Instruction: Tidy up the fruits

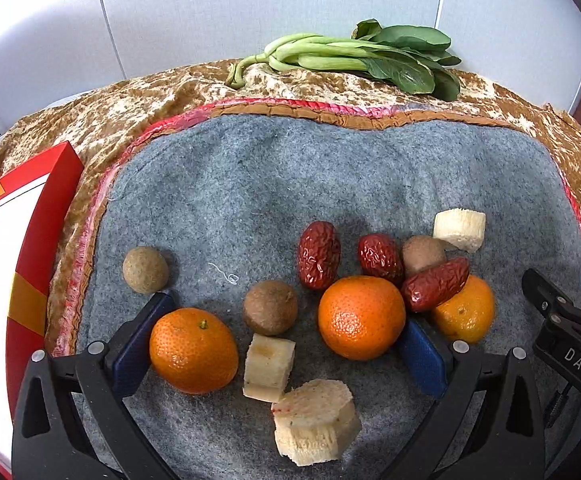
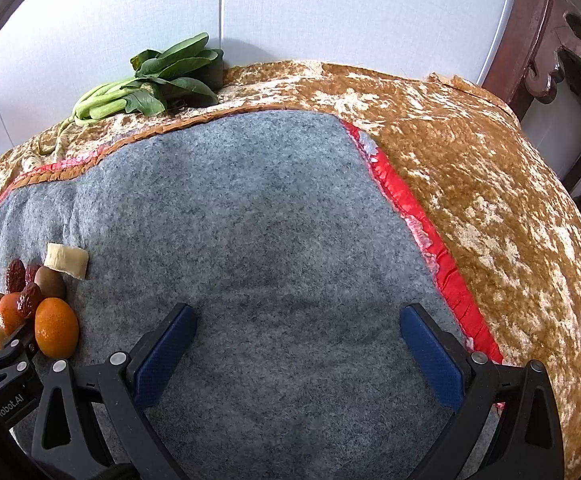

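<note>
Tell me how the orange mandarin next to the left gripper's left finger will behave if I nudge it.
The round orange mandarin will probably roll; it sits free on the grey felt mat, which may slow it. Its pebbled peel looks grippable, though likely soft under squeezing. The open left gripper straddles it and other fruits.

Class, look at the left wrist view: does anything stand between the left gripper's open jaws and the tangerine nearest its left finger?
Nothing visible does. The left gripper is open, and that tangerine already lies just inside its left finger. A banana piece sits beside the tangerine, between the jaws, not in front of it.

"DAS" on right gripper [image 1: 562, 312], "Robot.AI" on left gripper [image 2: 6, 364]
</note>
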### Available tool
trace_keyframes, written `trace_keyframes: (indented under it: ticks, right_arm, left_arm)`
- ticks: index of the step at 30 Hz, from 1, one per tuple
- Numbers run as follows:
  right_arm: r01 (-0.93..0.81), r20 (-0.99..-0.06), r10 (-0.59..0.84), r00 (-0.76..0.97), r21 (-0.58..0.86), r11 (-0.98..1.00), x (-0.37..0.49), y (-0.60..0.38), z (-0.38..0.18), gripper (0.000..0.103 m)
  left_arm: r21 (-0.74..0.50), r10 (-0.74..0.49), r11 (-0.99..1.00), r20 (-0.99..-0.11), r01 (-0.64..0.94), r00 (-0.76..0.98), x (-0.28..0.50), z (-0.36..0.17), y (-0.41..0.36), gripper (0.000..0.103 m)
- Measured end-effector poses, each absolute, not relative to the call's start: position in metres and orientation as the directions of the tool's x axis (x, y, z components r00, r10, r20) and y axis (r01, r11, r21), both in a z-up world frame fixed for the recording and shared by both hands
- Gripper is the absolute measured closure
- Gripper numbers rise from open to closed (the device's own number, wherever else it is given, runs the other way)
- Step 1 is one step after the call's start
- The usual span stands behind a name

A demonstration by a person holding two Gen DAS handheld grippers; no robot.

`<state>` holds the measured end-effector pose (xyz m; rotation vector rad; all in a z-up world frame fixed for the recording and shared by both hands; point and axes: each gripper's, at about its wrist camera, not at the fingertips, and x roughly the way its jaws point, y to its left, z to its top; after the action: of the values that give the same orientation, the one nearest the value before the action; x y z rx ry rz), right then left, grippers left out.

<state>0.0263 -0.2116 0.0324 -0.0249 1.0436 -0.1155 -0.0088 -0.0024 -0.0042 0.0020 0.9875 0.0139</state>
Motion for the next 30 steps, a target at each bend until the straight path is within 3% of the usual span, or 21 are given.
trace_keyframes:
  ticks: [10,15,18,22,26,30]
  right_arm:
    - [0.084,-0.864,-0.114,0.491,-0.083,0.993,0.029,-0.211,0.033,0.001]
    - [0.046,-0.944,0.064,0.324,0.083,0.995,0.051,-0.238,0.058,0.008]
    - [0.076,-0.869,0.217,0.445,0.278,0.958,0.039,-0.272,0.103,0.007]
    - [-0.033,-0.737,0.419,0.53,0.475,0.879,0.026,-0.292,0.151,0.006]
    - [-0.156,-0.633,0.554,0.541,0.571,0.806,0.014,-0.287,0.18,0.006]
    - [-0.245,-0.6,0.653,0.463,0.621,0.745,0.012,-0.262,0.19,0.006]
  left_arm:
    - [0.01,0.015,1.0,-0.831,-0.012,0.556,-0.009,-0.005,-0.004,0.0]
    - [-0.003,-0.035,0.998,-0.877,0.067,0.48,-0.003,0.002,0.002,0.0]
    - [-0.025,-0.052,0.998,-0.894,0.065,0.444,-0.012,0.018,0.02,0.0]
    - [0.023,0.009,1.0,-0.805,0.016,0.593,-0.052,0.07,0.06,0.0]
    - [0.071,0.083,0.996,-0.721,-0.045,0.688,-0.094,0.099,0.112,0.0]
    - [0.11,0.137,0.99,-0.694,-0.084,0.707,-0.104,0.095,0.132,0.0]
